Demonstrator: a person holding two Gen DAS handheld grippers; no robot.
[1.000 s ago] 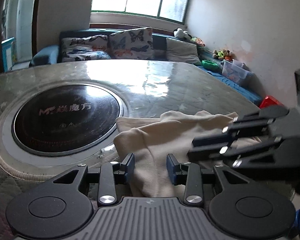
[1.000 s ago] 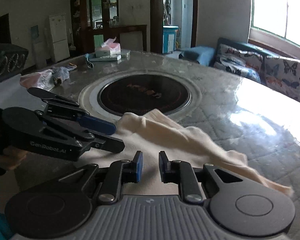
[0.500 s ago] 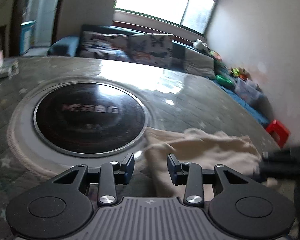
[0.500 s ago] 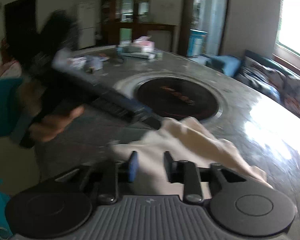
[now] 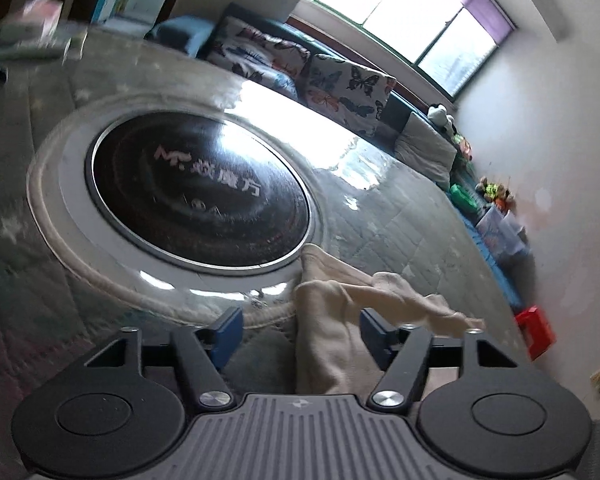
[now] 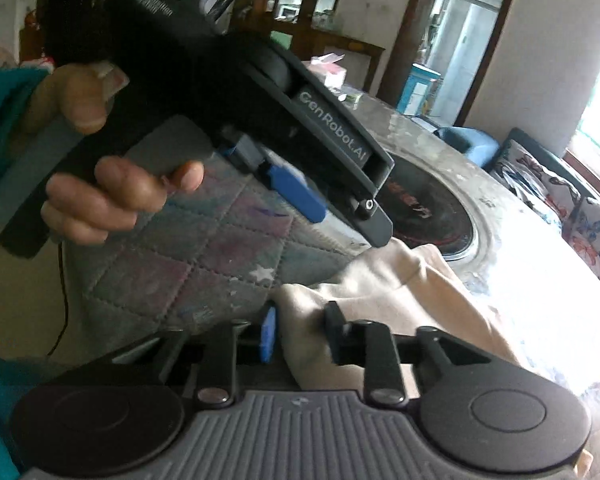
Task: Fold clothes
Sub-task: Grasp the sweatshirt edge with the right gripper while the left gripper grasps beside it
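On the tabletop [image 5: 400,216], just beside the rim of the round dark cooktop [image 5: 198,196], we log the cream garment [image 5: 332,320] lying bunched in loose folds, one edge reaching the pale ring around the glass. Our right tool [image 6: 300,338] has its fingers spread with a fold of the garment [image 6: 400,280] rising between them; neither pad visibly presses the cloth, so we record it as released. Our left tool [image 5: 300,330] is likewise spread wide, tilted steeply, with the garment's near edge running up between its blue-tipped fingers [image 5: 228,328] without being pinched. From the right wrist view we see the left tool [image 6: 332,204] from the side, held above the quilted table cover and angled down toward the cloth. A hand [image 6: 100,184] wraps its grip, thumb on top, fingers curled under the handle; a teal sleeve [image 6: 4,120] covers the wrist. Butterfly cushions [image 5: 340,92] line the sofa under the window.
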